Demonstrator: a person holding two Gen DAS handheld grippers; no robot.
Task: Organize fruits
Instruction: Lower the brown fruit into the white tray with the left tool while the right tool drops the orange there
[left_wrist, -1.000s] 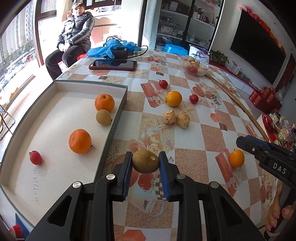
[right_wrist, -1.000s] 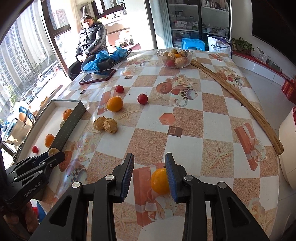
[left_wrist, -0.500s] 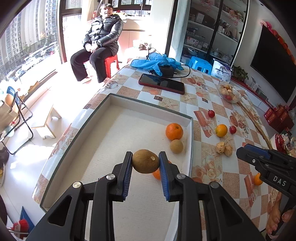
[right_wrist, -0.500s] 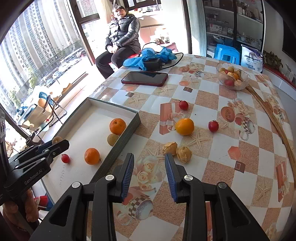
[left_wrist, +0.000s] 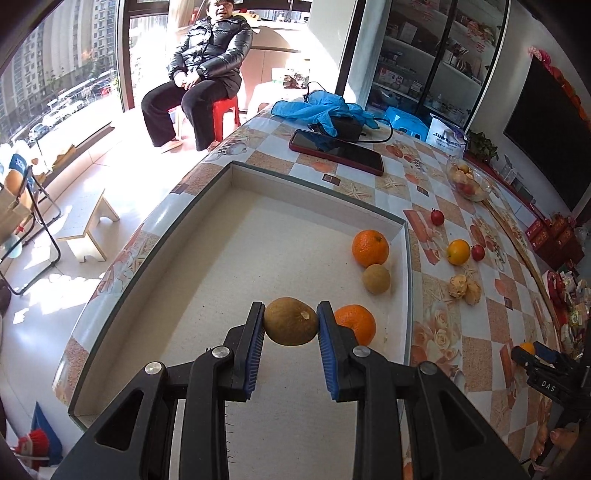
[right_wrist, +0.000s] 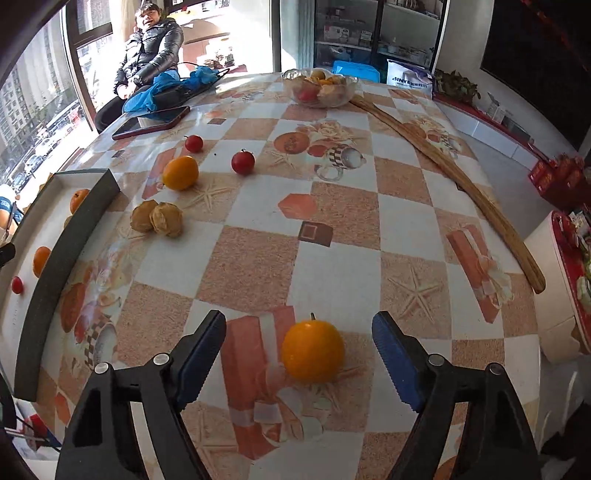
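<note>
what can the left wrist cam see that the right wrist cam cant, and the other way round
Only the left wrist view shows the left tool shut on a brown fruit over the tray, and the second brown fruit lying inside it.

Only the right wrist view shows the right tool open around a yellow-orange fruit on the table, and the full length of the wooden stick.

Both show the glass bowl, the red phone, the two dried husks and the seated person.
</note>
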